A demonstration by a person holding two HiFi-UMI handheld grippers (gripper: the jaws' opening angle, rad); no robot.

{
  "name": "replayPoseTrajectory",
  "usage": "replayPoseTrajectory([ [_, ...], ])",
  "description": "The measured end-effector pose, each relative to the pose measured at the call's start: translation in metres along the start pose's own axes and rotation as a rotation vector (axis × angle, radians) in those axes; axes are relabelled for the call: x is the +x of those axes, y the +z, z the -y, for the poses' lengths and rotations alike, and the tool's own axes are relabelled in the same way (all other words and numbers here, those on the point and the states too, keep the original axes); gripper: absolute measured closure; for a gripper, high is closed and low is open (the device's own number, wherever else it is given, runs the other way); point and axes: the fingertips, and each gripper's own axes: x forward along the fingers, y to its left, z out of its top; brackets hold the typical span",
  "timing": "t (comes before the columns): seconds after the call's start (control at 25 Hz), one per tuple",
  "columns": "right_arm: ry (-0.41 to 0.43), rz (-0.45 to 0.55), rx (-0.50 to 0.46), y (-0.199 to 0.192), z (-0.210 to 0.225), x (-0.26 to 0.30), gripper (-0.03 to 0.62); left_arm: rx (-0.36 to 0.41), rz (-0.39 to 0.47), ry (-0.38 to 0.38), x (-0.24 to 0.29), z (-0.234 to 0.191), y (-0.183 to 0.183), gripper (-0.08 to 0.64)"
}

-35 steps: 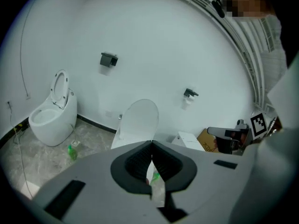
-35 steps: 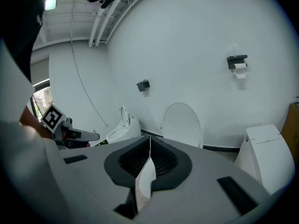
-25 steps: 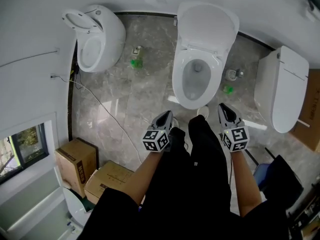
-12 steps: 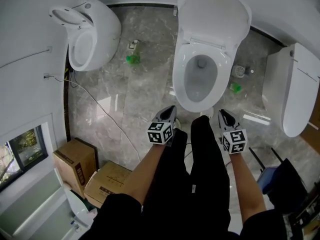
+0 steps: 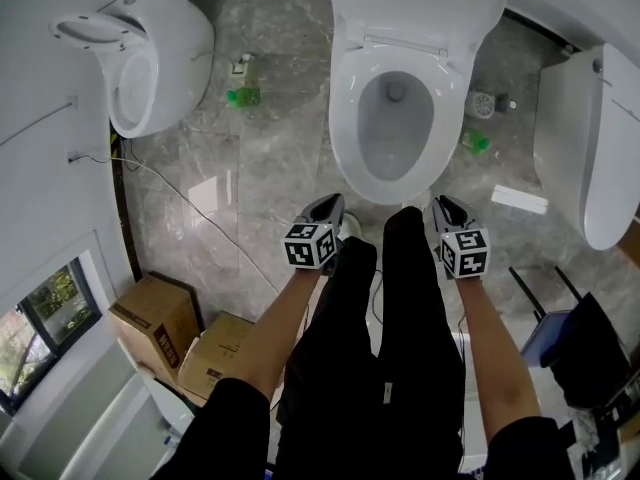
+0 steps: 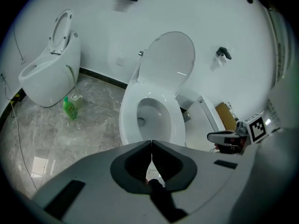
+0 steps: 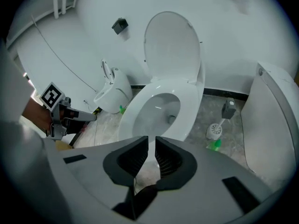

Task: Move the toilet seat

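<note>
Here the left gripper (image 5: 325, 208) and right gripper (image 5: 446, 208) hang near the front of the bowl (image 5: 395, 133), touching nothing. The left one's jaws are pressed together; the right one's leave only a thin slit, and both are empty. The seat (image 5: 343, 138) appears to lie flat on the rim, with the lid (image 5: 415, 3) upright behind it. This looks like the approach. Next, a gripper would likely need to part its jaws, catch the seat's front edge and lift.

Sanitary-ware display room: left toilet (image 5: 165, 48), middle toilet (image 5: 345, 138), right toilet (image 5: 585, 138) side by side; marble floor (image 5: 270, 168); cardboard boxes (image 5: 155, 318).
</note>
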Motion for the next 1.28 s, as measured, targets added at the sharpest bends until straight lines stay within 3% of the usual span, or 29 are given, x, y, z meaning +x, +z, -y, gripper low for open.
replayPoseTrajectory([
  [0.16,-0.087,0.001,0.085,-0.011,0.03,0.017,0.473,0.028,-0.018,-0.02,0.027,-0.01,-0.002,0.545],
  [0.28,-0.108,0.006,0.142,-0.017,0.042,0.034,0.454,0.04,-0.038,-0.027,0.045,-0.019,-0.004,0.541],
  [0.44,-0.09,-0.03,0.134,-0.032,0.045,0.058,0.387,-0.031,-0.06,-0.031,0.062,-0.025,-0.018,0.505],
  [0.52,-0.069,-0.045,0.153,-0.04,0.048,0.07,0.373,-0.052,-0.083,-0.041,0.073,-0.024,-0.027,0.441],
  [0.76,-0.045,-0.047,0.288,-0.057,0.055,0.097,0.333,-0.155,-0.171,-0.048,0.102,-0.033,-0.052,0.364],
  [0.84,-0.036,-0.042,0.316,-0.06,0.056,0.1,0.327,-0.155,-0.188,-0.052,0.108,-0.033,-0.055,0.342],
  [1.08,-0.044,-0.047,0.285,-0.063,0.052,0.107,0.318,-0.132,-0.216,-0.048,0.121,-0.039,-0.059,0.325],
  [1.28,-0.034,-0.034,0.332,-0.063,0.057,0.119,0.31,-0.181,-0.22,-0.07,0.129,-0.045,-0.062,0.279],
])
